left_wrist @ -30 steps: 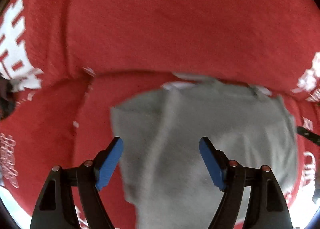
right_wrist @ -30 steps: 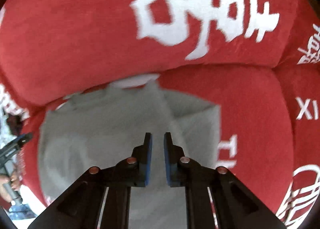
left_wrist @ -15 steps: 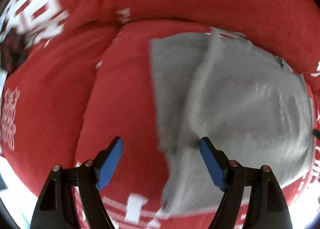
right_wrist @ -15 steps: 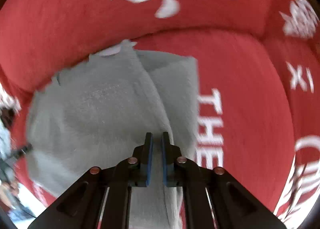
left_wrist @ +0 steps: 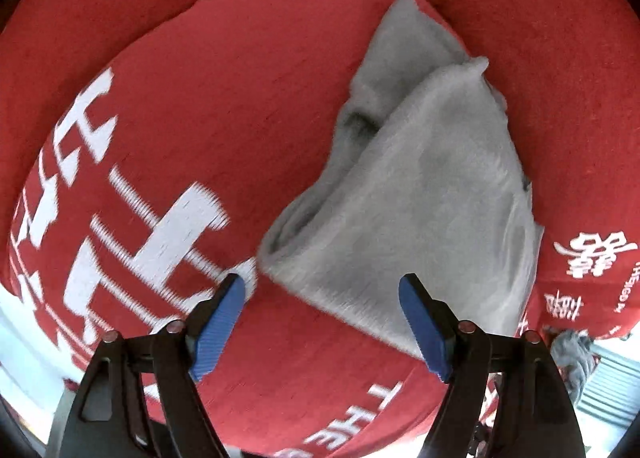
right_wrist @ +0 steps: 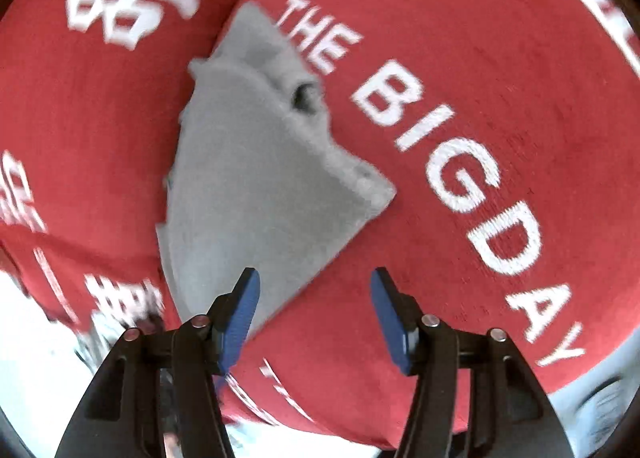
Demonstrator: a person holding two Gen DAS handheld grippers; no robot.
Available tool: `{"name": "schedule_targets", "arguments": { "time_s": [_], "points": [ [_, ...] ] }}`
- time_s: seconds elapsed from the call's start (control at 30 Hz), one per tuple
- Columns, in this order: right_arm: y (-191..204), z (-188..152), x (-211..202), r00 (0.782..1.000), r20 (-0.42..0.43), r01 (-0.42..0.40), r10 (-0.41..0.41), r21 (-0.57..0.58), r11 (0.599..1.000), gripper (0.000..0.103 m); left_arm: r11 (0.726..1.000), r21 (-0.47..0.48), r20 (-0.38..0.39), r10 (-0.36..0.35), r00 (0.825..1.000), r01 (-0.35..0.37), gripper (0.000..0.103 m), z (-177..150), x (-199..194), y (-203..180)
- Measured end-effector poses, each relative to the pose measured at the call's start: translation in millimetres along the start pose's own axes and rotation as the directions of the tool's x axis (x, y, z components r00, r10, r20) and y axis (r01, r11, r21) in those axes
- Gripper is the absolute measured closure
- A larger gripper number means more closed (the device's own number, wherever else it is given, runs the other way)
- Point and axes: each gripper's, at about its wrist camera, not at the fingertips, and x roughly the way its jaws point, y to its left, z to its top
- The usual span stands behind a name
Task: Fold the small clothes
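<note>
A small grey garment (left_wrist: 424, 194) lies folded in layers on a red cushion (left_wrist: 224, 106). In the left wrist view it sits right of centre, its near corner between my fingers. My left gripper (left_wrist: 324, 322) is open and empty just in front of it. In the right wrist view the grey garment (right_wrist: 248, 178) lies left of centre with a pointed corner toward the right. My right gripper (right_wrist: 316, 318) is open and empty, its left finger (right_wrist: 240, 314) over the garment's near edge.
The red cushion (right_wrist: 480, 58) carries white lettering "THE BIG DAY" (right_wrist: 448, 154) and white characters (left_wrist: 100, 194). A raised red backrest (left_wrist: 540, 18) curves behind the garment. The cushion's front edge drops to a pale floor (left_wrist: 16, 322).
My right gripper has opened and let go of the grey garment. Both grippers have pulled back from it. The garment now lies folded smaller, with one layer doubled over.
</note>
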Motion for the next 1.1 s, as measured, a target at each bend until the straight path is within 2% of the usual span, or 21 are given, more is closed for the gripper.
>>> {"name": "schedule_targets", "arguments": {
  "time_s": [0.03, 0.07, 0.13, 0.17, 0.23, 0.3, 0.37, 0.4, 0.47, 0.53, 0.6, 0.7, 0.87, 1.0, 1.03, 1.07, 1.1],
  "points": [
    [-3, 3, -4, 1.0, 0.015, -0.015, 0.015, 0.023, 1.0, 0.041, 1.0, 0.008, 0.022, 0.002, 1.0, -0.002, 0.031, 2, 0, -4],
    [-3, 7, -4, 0.999, 0.028, -0.03, 0.029, 0.043, 0.999, 0.044, 1.0, 0.019, 0.041, 0.015, 0.999, -0.016, 0.056, 3, 0, -9],
    [3, 16, -3, 1.0, 0.02, -0.001, 0.0, 0.039, 0.999, 0.082, 0.995, 0.061, 0.049, 0.07, 0.996, -0.073, 0.082, 4, -1, -14],
    [9, 19, -3, 1.0, 0.016, 0.01, -0.011, 0.021, 1.0, 0.095, 0.993, 0.085, 0.058, 0.072, 0.996, -0.077, 0.082, 4, -5, -17],
    [22, 20, -12, 0.999, 0.015, 0.033, -0.032, -0.067, 0.997, 0.095, 0.983, 0.145, 0.082, 0.105, 0.991, -0.116, 0.082, 7, -11, -19],
    [30, 17, -18, 0.997, 0.02, 0.078, -0.076, -0.158, 0.984, 0.096, 0.96, 0.216, 0.112, 0.159, 0.981, -0.18, 0.082, 2, -15, -18],
    [25, 17, -13, 0.992, 0.021, 0.126, -0.125, -0.179, 0.976, 0.096, 0.938, 0.254, 0.118, 0.213, 0.97, -0.237, 0.082, -3, -8, -12],
    [17, 17, -7, 0.986, 0.016, 0.164, -0.164, -0.179, 0.97, 0.096, 0.938, 0.254, 0.115, 0.214, 0.97, -0.237, 0.082, -3, -7, -7],
    [8, 16, -6, 0.987, 0.013, 0.162, -0.162, -0.175, 0.971, 0.096, 0.942, 0.247, 0.114, 0.202, 0.973, -0.225, 0.082, -2, -10, -2],
    [11, 13, -11, 0.984, 0.02, 0.18, -0.179, -0.19, 0.965, 0.095, 0.933, 0.26, 0.122, 0.223, 0.967, -0.249, 0.082, -3, -17, 0],
    [17, 7, -17, 0.973, 0.028, 0.231, -0.231, -0.23, 0.945, 0.095, 0.924, 0.277, 0.128, 0.236, 0.963, -0.263, 0.082, -4, -23, 0],
    [28, -2, -22, 0.962, 0.032, 0.268, -0.27, -0.267, 0.926, 0.095, 0.887, 0.325, 0.154, 0.292, 0.944, -0.327, 0.082, -7, -34, -1],
    [43, -28, -28, 0.958, 0.017, 0.276, -0.287, -0.335, 0.901, 0.095, 0.853, 0.412, 0.144, 0.288, 0.947, -0.322, 0.082, -13, -39, -13],
    [66, -55, -10, 0.955, -0.002, 0.27, -0.297, -0.408, 0.872, 0.094, 0.832, 0.459, 0.134, 0.283, 0.95, -0.313, 0.082, -17, -39, -22],
    [71, -62, -6, 0.956, -0.01, 0.264, -0.295, -0.42, 0.868, 0.094, 0.831, 0.463, 0.125, 0.285, 0.95, -0.31, 0.071, -18, -40, -21],
    [76, -67, -1, 0.956, -0.019, 0.256, -0.292, -0.43, 0.866, 0.094, 0.829, 0.463, 0.125, 0.289, 0.949, -0.313, 0.033, -17, -37, -24],
    [82, -73, 6, 0.956, -0.032, 0.248, -0.291, -0.439, 0.863, 0.094, 0.828, 0.458, 0.144, 0.289, 0.946, -0.323, 0.014, -17, -38, -26]
  ]
}}
